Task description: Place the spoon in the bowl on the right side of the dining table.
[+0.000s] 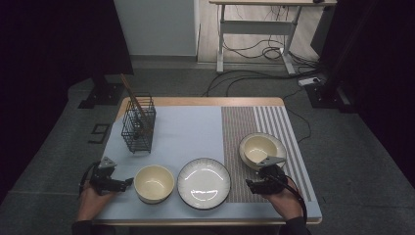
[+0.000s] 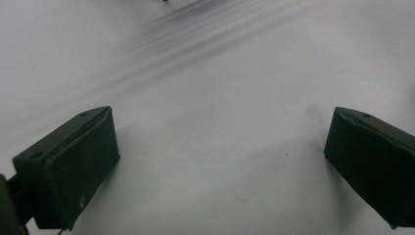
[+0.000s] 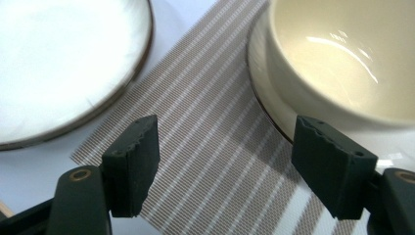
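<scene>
My left gripper lies low at the table's front left, pointing right toward a cream bowl. Its jaws stand open over bare white mat with nothing between them. My right gripper is at the front right, open above the striped placemat, nothing between its jaws. A white plate with a dark rim lies to its left. A second cream bowl rests on a saucer just beyond the right jaw.
A black wire basket holding brown chopsticks stands at the back left of the table. The pale mat is bare in the middle. The table's front edge runs close under both hands.
</scene>
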Available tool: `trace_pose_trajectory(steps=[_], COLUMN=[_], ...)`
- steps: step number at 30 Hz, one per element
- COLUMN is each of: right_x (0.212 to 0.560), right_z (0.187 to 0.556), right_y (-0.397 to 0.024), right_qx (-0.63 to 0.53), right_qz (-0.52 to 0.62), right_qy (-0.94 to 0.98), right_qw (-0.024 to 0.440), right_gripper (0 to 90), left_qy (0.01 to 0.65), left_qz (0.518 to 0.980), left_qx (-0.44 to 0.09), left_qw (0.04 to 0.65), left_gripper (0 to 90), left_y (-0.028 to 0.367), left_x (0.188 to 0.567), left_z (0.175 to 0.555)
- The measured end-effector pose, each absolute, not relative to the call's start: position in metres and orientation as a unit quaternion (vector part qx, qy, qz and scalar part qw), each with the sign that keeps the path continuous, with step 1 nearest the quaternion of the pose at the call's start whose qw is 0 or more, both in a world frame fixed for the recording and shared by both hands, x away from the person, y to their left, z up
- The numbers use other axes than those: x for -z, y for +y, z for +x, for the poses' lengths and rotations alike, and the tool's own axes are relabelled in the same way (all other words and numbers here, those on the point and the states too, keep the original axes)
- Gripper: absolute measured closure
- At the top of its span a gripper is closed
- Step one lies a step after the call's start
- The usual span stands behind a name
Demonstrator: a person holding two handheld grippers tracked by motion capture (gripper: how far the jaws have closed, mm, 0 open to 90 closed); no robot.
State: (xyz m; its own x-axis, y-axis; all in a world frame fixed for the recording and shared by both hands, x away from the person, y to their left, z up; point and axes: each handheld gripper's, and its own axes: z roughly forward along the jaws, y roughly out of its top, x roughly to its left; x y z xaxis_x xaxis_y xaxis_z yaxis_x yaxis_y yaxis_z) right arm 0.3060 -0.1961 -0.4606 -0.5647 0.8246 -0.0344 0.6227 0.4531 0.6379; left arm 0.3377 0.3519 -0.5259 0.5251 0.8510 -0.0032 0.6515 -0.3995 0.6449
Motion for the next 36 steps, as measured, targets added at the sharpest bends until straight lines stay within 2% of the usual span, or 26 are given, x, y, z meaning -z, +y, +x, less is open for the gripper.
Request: trace_pose_trajectory(steps=[8, 11, 17, 30, 36], right_x=[0.453, 0.451, 0.446, 0.434, 0.429], right_z=[0.313, 0.316, 0.322, 0.340, 0.348], right_y=[-0.179, -0.173, -0.161, -0.129, -0.112], right_qx=[-0.302, -0.302, -0.328, -0.361, -0.374], right_qz=[0.409, 0.406, 0.398, 0.384, 0.369], right_qy=[0.848, 0.851, 0.847, 0.842, 0.844], right_qw=[0.149, 0.145, 0.127, 0.113, 0.111], right_gripper=[23.9, 19.8, 19.5, 33.2, 42.6], left_qy=[0.458, 0.458, 0.458, 0.458, 0.458], left_qz=[0.820, 0.820, 0.820, 0.820, 0.819], left_qx=[-0.166, -0.166, -0.166, -0.166, -0.166], left_qw=[0.300, 0.300, 0.301, 0.301, 0.301], left_gripper=[0.0, 0.0, 0.0, 0.0, 0.0], left_y=[0.352, 0.352, 0.352, 0.352, 0.352], left_x=[0.526, 0.526, 0.526, 0.526, 0.526], left_z=[0.338, 0.338, 0.338, 0.338, 0.338])
